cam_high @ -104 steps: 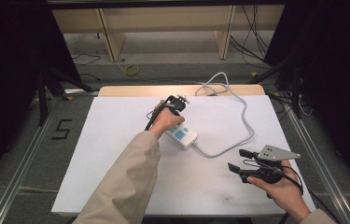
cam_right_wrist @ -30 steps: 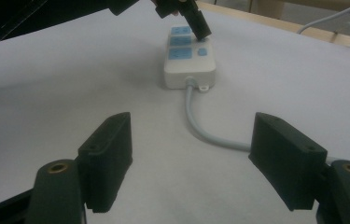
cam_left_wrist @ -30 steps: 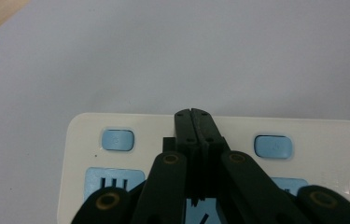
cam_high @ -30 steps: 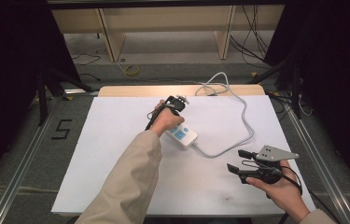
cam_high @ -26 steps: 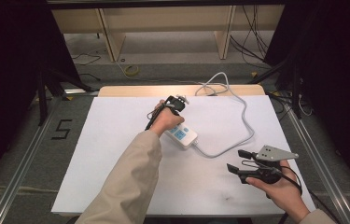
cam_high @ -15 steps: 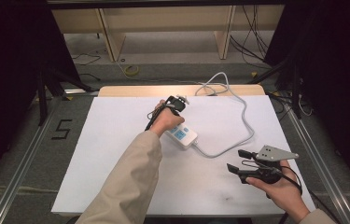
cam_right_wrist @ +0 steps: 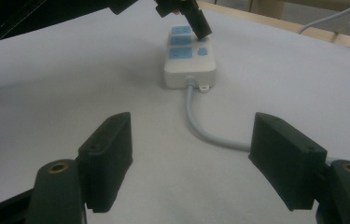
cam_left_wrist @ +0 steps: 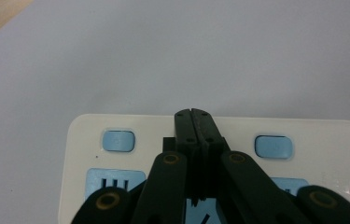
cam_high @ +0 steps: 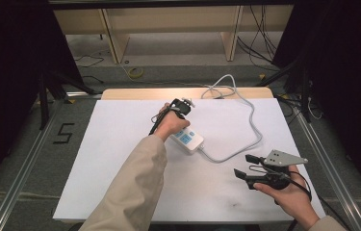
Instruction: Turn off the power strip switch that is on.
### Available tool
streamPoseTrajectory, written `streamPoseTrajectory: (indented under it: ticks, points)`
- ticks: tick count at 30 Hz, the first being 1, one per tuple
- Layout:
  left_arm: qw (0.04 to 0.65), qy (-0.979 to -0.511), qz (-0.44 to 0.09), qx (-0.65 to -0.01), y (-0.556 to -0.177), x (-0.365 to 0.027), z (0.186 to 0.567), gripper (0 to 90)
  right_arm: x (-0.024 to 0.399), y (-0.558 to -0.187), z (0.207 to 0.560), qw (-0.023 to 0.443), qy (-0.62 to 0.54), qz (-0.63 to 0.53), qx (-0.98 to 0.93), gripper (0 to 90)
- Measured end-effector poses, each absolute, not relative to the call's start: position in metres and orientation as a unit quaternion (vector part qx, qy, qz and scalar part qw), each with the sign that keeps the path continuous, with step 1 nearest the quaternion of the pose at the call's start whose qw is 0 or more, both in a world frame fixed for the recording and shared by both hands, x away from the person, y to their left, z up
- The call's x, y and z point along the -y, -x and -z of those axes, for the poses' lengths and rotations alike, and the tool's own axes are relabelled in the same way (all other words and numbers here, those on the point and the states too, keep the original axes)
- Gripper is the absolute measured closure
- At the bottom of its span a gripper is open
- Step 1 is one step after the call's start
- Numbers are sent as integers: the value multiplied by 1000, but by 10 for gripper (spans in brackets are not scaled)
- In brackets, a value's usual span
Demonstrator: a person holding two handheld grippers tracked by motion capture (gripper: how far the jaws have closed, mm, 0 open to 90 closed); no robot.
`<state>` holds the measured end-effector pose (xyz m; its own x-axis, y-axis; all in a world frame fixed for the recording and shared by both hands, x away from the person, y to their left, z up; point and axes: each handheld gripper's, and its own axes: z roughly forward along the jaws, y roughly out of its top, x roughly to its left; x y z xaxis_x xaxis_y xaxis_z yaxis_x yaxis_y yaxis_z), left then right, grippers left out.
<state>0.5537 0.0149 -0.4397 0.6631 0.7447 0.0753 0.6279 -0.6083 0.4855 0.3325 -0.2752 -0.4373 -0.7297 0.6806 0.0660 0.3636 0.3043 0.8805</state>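
white sheet [cam_high: 120,159] spread over table, pale wooden edge [cam_high: 135,93] exposed along far side. dark grey floor seen around table, white "5" marking [cam_high: 64,133] taped to left. metal rails [cam_high: 21,166] laid along both sides. light wooden shelf frame [cam_high: 168,24] stood beyond table, loose cables [cam_high: 260,41] and yellow-green coil [cam_high: 135,72] left on floor beneath. black curtains hung at both sides.
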Motion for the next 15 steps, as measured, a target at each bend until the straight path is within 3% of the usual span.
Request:
streamPoseTrajectory:
  ticks: [15]
  points:
    - [220, -884, -129, -391, -555, -17, 439, 900, 276, -333, 436, 164, -331, -491, -789, 302]
